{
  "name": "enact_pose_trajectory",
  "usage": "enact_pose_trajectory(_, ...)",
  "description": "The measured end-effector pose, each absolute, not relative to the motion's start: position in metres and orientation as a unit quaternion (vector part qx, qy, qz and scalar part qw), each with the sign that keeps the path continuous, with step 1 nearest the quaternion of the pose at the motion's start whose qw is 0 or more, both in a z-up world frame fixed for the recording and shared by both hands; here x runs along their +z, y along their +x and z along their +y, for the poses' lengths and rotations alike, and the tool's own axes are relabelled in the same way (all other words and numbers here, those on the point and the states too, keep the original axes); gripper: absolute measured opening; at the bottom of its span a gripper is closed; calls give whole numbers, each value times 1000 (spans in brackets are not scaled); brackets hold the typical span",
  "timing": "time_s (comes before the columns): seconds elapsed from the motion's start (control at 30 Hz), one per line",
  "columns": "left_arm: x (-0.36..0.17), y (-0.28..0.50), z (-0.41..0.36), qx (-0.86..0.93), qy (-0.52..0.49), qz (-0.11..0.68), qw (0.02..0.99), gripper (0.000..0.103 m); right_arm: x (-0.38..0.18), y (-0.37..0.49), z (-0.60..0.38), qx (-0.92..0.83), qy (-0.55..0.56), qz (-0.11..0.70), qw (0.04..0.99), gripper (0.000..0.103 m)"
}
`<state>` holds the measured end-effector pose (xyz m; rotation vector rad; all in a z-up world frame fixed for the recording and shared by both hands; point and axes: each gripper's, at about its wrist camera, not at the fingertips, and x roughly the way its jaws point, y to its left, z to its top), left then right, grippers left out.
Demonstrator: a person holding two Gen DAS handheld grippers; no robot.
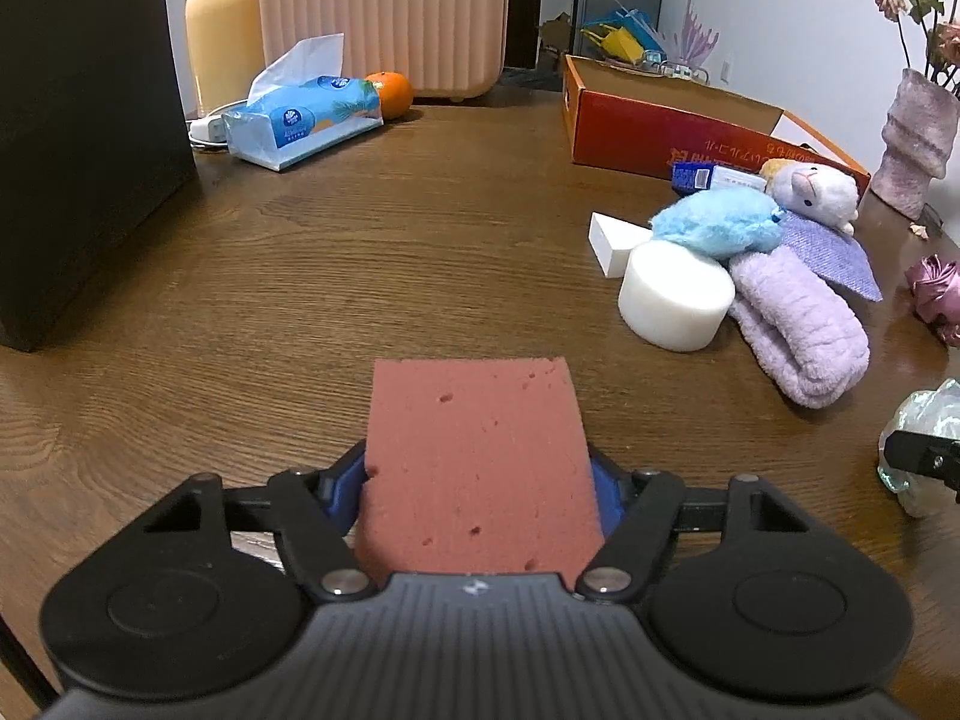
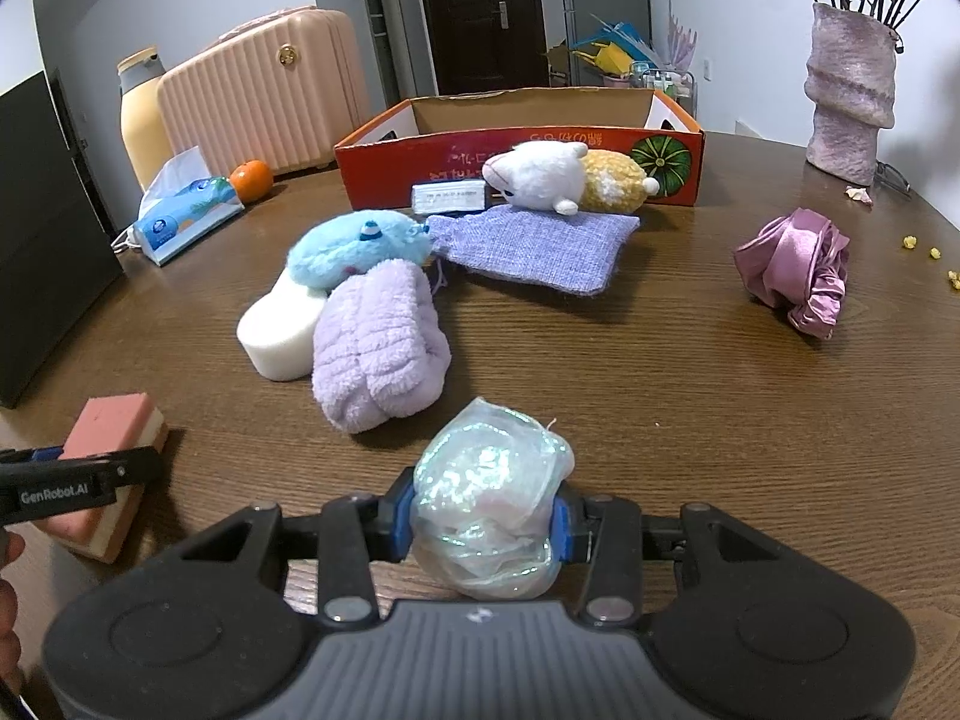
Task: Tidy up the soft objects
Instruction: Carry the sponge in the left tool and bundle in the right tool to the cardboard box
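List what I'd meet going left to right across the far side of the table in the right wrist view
Black box → yellow jug → tissue pack → orange → pink suitcase → orange cardboard box → pink vase.
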<state>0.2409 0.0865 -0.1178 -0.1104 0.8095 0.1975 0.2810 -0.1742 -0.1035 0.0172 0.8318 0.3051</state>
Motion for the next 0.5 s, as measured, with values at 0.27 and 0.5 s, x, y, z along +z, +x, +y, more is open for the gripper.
enact_pose_trajectory(0.27, -110, 238, 85, 92, -54, 384, 917, 71, -101, 277, -179, 149, 13, 396, 906, 37)
enact_pose_trajectory(0.5, -95, 237, 78, 82, -46, 365, 926, 71, -93, 273, -185, 147, 15, 379, 914, 36)
